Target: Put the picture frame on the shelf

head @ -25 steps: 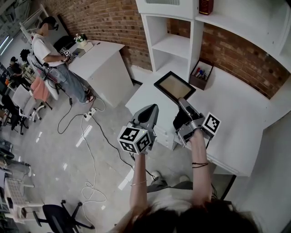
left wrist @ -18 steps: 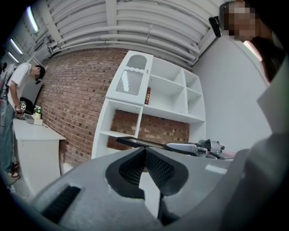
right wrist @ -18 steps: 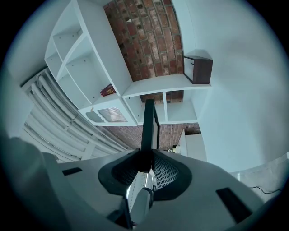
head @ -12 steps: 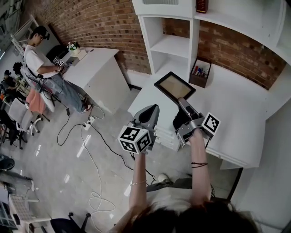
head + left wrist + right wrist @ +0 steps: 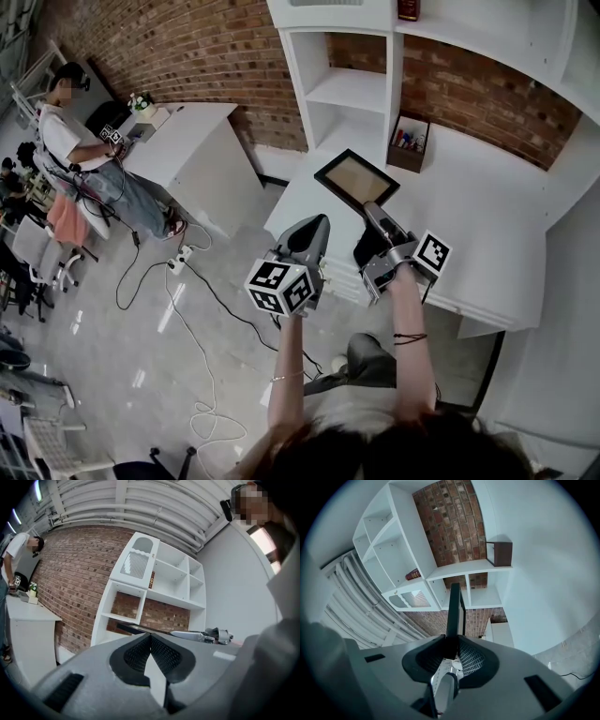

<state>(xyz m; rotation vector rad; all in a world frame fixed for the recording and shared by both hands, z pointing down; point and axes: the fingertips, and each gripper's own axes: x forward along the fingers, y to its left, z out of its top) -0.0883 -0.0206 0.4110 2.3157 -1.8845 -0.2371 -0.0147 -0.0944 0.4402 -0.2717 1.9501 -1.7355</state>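
Your right gripper (image 5: 372, 211) is clamped on the picture frame (image 5: 356, 180): in the right gripper view the frame's dark edge (image 5: 453, 611) stands straight up between the two pads of that gripper (image 5: 451, 641), which press on it from both sides. From the head view you hold the frame by its near edge, glass side up and tilted, over the left end of the white desk (image 5: 487, 225), just in front of the shelf unit (image 5: 352, 91). It is not on any shelf.

Your left gripper (image 5: 317, 223) hangs just left of the right one, off the desk edge and over the floor. Its jaws meet at the tips with nothing between them (the left gripper view (image 5: 150, 637) shows the pads touching).

A brown box of pens (image 5: 406, 142) sits on the desk against the brick wall, right of the frame and apart from it. A dark red book (image 5: 408, 9) stands on the top shelf. Across the room a person (image 5: 75, 141) stands at a second white table (image 5: 187, 141), and cables (image 5: 178, 281) trail over the floor.
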